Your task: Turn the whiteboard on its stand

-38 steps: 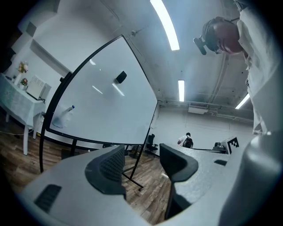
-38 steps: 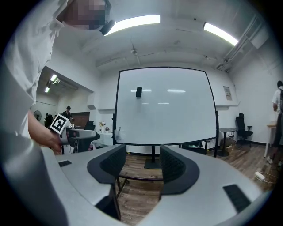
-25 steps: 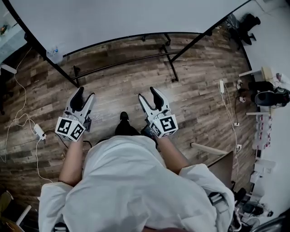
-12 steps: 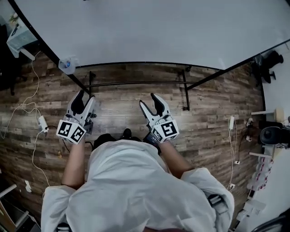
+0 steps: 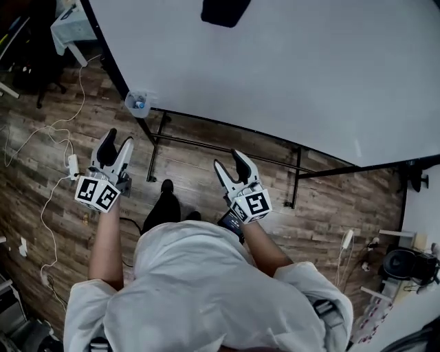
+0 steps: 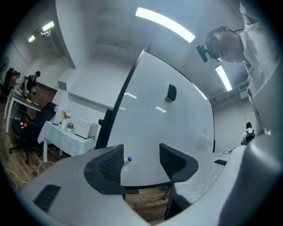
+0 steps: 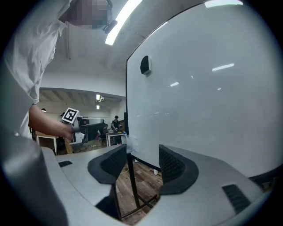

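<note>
A dark wood-plank floor (image 5: 206, 180) strewn with white cables (image 5: 45, 206) is seen from above. On it stands a black metal tube stand (image 5: 206, 143), by which the large white whiteboard (image 5: 289, 75) is carried; the board's lower edge runs from upper left to lower right across the head view. A small dark block (image 5: 225, 10) is stuck to its face, and a clear bottle with a blue cap (image 5: 137, 104) is seen at the board's lower left corner (what holds it there cannot be told).

The left gripper (image 5: 117, 139) is held level just outside that corner, jaws standing apart, with nothing between them but the board's face beyond. The right gripper (image 5: 229, 160) is held in front of the lower edge, short of it, jaws likewise apart and empty. Neither board nor stand is touched.

The step in hand is judged to be the approach for a hold. It would be done well if the board's edge were taken squarely between the pads near a corner, far from the pivot, and the turn were made slowly. The feet should be kept off the stand's floor bars and the cables, and the bottle should be watched, since it may be shaken loose.
</note>
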The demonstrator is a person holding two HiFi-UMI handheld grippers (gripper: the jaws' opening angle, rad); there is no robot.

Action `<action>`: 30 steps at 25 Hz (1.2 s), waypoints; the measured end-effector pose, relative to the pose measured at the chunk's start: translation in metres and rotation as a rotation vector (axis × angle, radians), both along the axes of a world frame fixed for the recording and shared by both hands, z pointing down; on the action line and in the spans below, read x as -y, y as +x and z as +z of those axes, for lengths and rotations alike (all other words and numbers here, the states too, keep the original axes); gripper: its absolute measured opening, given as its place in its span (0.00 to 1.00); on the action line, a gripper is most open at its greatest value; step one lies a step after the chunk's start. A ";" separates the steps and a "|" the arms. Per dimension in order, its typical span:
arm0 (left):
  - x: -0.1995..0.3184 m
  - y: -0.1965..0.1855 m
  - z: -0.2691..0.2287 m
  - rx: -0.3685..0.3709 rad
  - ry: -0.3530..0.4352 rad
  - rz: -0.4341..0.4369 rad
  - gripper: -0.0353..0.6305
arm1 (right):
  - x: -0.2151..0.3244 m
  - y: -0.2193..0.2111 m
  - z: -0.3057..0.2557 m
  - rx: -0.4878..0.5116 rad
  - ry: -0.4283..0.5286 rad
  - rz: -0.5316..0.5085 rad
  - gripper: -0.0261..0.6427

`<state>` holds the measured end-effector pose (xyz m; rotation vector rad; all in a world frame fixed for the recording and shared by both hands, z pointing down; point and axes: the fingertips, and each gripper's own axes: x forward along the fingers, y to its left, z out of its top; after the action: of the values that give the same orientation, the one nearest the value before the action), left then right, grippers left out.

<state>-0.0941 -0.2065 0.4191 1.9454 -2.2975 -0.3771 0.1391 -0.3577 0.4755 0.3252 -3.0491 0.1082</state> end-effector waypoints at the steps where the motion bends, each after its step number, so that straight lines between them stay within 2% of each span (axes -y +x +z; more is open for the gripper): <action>1: -0.001 -0.013 -0.003 0.010 0.004 -0.013 0.41 | 0.001 -0.010 -0.001 0.000 0.003 -0.018 0.38; 5: -0.008 -0.063 -0.015 0.041 0.009 -0.025 0.41 | -0.002 -0.051 -0.006 0.004 0.016 -0.061 0.37; 8: -0.005 -0.106 -0.023 0.066 0.000 0.005 0.41 | -0.005 -0.093 -0.009 -0.001 0.017 -0.091 0.36; 11: 0.014 -0.147 -0.031 0.075 -0.012 0.068 0.41 | 0.000 -0.134 -0.013 -0.009 0.019 -0.127 0.36; 16: 0.031 -0.167 -0.045 0.120 -0.022 0.199 0.44 | -0.004 -0.158 -0.028 0.012 0.030 -0.107 0.34; 19: 0.055 -0.202 -0.040 0.158 -0.045 0.267 0.45 | -0.004 -0.195 -0.022 0.024 0.020 -0.172 0.31; 21: 0.076 -0.220 -0.030 0.157 -0.056 0.332 0.47 | -0.003 -0.213 -0.018 0.025 0.001 -0.207 0.30; 24: 0.096 -0.224 -0.026 0.136 -0.049 0.456 0.49 | -0.001 -0.222 -0.023 0.031 0.005 -0.180 0.31; 27: 0.111 -0.219 -0.020 0.145 -0.066 0.567 0.51 | 0.009 -0.222 -0.025 0.039 0.021 -0.112 0.31; 30: 0.122 -0.214 -0.015 0.172 -0.078 0.619 0.53 | 0.019 -0.214 -0.023 0.035 0.022 -0.044 0.31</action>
<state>-0.3077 -0.3285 0.4043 2.5761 -1.6192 -0.0554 -0.0750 -0.3763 0.4523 0.2605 -3.0918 0.0794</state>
